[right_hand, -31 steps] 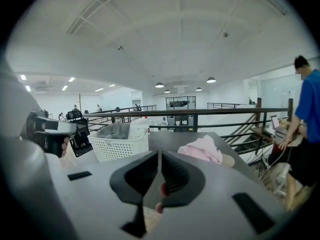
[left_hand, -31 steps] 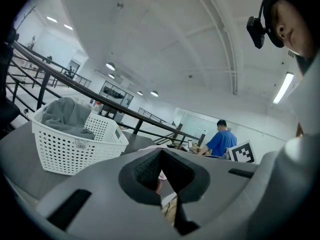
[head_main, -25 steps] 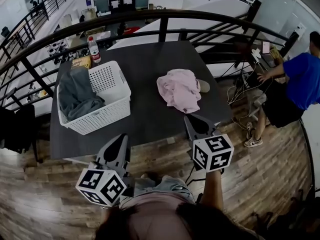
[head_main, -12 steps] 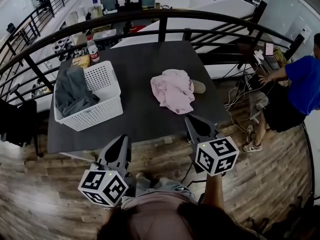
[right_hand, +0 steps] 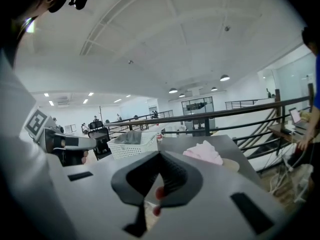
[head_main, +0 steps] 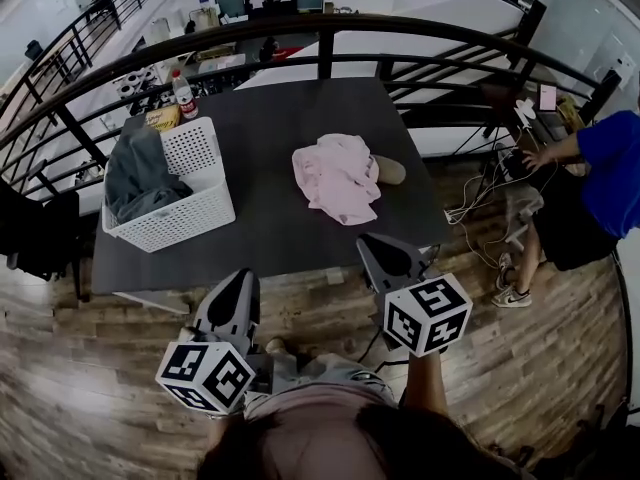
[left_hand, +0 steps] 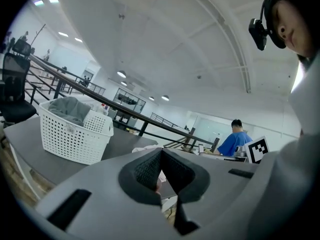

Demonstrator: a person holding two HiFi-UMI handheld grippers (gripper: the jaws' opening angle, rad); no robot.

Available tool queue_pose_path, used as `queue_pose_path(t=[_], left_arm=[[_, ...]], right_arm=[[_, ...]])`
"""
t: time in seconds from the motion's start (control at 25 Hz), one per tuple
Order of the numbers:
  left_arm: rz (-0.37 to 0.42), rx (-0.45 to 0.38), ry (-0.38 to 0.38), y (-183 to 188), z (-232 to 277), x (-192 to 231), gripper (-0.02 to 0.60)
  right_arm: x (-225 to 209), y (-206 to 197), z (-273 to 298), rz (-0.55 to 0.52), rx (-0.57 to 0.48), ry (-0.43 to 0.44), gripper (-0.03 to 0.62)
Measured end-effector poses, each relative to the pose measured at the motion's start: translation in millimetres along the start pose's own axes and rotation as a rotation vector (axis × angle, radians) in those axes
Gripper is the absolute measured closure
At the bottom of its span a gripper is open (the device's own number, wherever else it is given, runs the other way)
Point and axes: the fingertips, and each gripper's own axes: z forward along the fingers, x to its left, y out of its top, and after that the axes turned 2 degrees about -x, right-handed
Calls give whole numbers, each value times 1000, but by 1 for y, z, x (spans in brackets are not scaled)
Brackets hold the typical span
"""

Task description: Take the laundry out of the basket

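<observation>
A white slotted basket (head_main: 196,208) stands on the left part of the dark table (head_main: 270,233), with a grey garment (head_main: 138,173) heaped in it. A pink garment (head_main: 335,173) lies crumpled at the table's middle right. Both grippers hang over the floor, short of the table's front edge, and touch nothing. My left gripper (head_main: 234,293) is shut and empty. So is my right gripper (head_main: 380,253). The left gripper view has the basket (left_hand: 75,136) far left beyond the shut left gripper (left_hand: 161,151). The right gripper view shows the basket (right_hand: 132,146) and pink garment (right_hand: 205,151) past the right gripper (right_hand: 160,154).
A beige object (head_main: 390,171) lies beside the pink garment. A bottle (head_main: 183,95) and a box (head_main: 163,118) stand at the far left corner. A black railing (head_main: 320,30) curves behind the table. A person in blue (head_main: 605,173) is at the right, a dark chair (head_main: 35,238) at the left.
In the head view the table, basket and pink garment have slid a little up and left. Both grippers stay shut, empty and off the table's front edge.
</observation>
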Motion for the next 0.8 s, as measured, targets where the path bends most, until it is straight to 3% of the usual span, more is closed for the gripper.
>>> queue_pose_path(t=[0.8], left_arm=[[-1,-54,114,-7,-5,-20,584]], right_arm=[[-13,5,-4,31,-59,160,577]])
